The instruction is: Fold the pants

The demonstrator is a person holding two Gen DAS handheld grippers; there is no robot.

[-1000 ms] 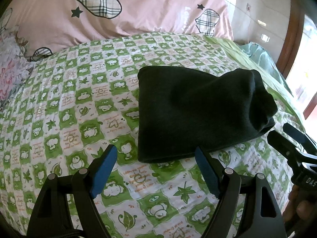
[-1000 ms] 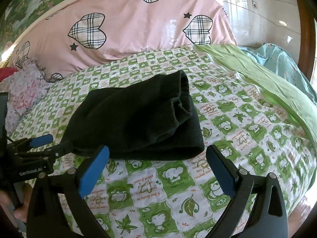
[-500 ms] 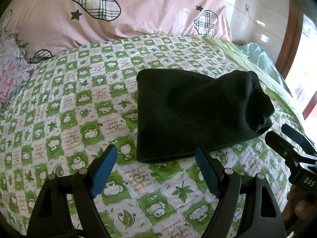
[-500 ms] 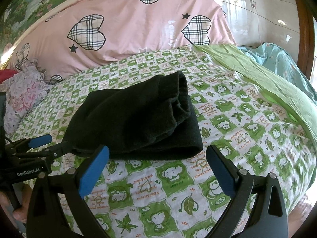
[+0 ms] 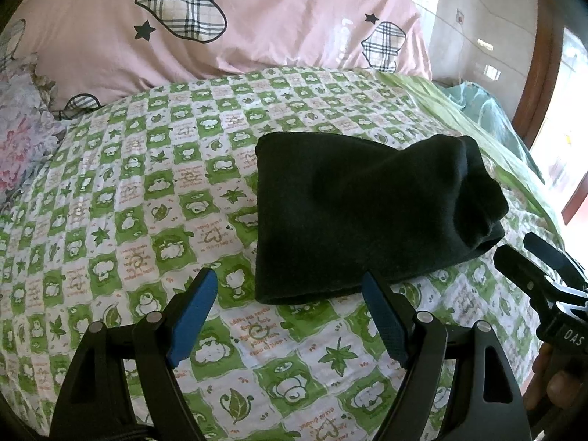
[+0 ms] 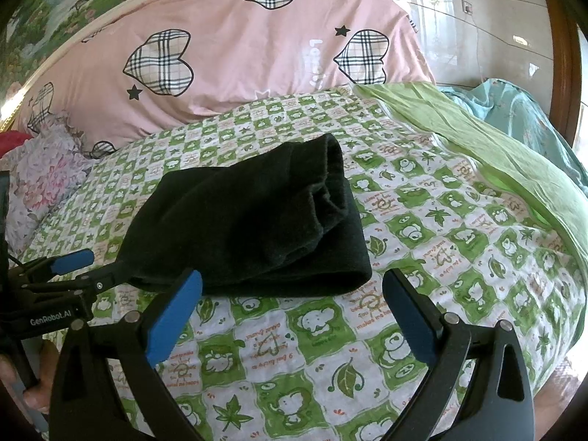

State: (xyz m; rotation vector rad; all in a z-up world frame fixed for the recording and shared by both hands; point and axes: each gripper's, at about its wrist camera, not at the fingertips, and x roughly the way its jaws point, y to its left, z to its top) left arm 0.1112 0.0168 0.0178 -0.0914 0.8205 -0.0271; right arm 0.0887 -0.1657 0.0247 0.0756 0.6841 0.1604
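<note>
Both views have barely shifted, pants (image 5: 360, 217) unmoved, folded on bed (image 5: 147, 191); left claw (image 5: 290, 316) and right claw (image 6: 290, 316) released, empty. Risk: bulgy top layer (image 6: 327, 180) springs open unpressed

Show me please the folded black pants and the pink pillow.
folded black pants (image 5: 352, 213): left wrist view, middle of the top layer.
pink pillow (image 6: 235, 62): right wrist view, its front face between the plaid hearts.

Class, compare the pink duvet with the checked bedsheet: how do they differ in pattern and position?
The pink duvet bears plaid hearts and stars; the checked bedsheet has green-and-white squares with leaves. The duvet is heaped at the far end; the sheet lies flat, carrying the black pants. Both are printed bedding.
</note>
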